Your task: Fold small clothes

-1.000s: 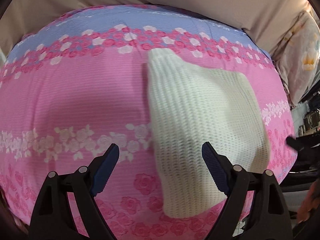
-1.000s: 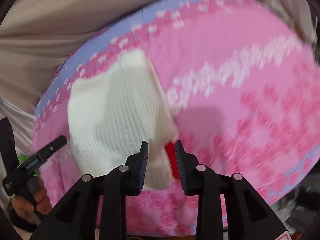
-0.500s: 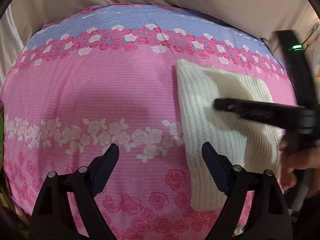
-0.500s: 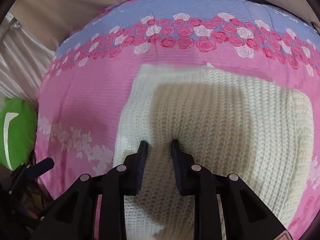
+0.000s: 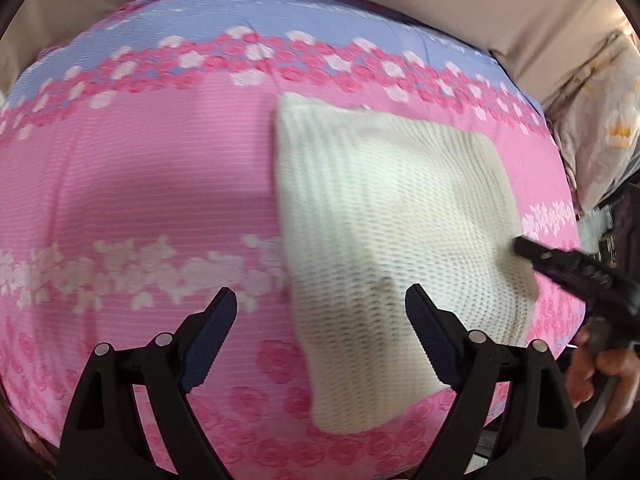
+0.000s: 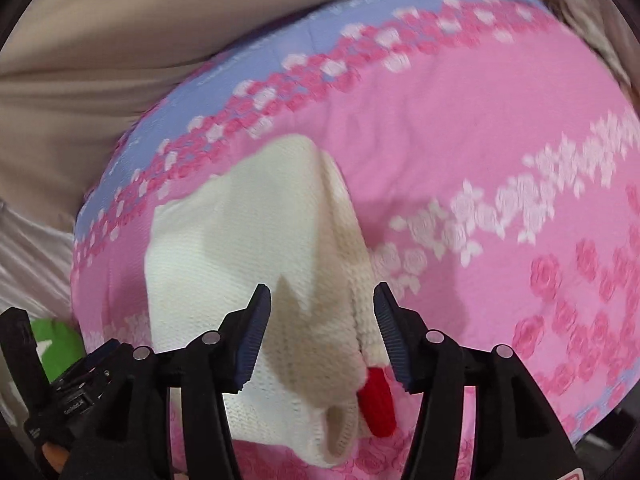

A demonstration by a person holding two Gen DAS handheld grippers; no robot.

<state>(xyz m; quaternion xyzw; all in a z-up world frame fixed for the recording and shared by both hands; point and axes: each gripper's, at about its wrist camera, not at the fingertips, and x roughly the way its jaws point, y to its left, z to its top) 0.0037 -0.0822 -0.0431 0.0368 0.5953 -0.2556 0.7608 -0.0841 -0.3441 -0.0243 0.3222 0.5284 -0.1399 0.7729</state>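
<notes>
A folded cream knit garment (image 5: 396, 216) lies flat on the pink flowered bedspread (image 5: 140, 184). My left gripper (image 5: 320, 320) is open and empty, its fingers astride the garment's near left edge. In the right wrist view the garment (image 6: 248, 236) lies under my right gripper (image 6: 322, 320), which is open, its jaws either side of the thick folded edge. A red part (image 6: 378, 400) of the garment shows at its near edge. The right gripper also shows in the left wrist view (image 5: 560, 264) at the garment's right edge.
A beige sheet (image 5: 400, 0) lies beyond the bedspread. A flowered pillow (image 5: 600, 120) lies at the far right. A green object (image 6: 56, 344) sits off the bed's left edge. The bed's near edge drops off close below both grippers.
My right gripper drew back from the top of the garment to its right edge and opened. My left gripper moved right, toward the garment's near left edge.
</notes>
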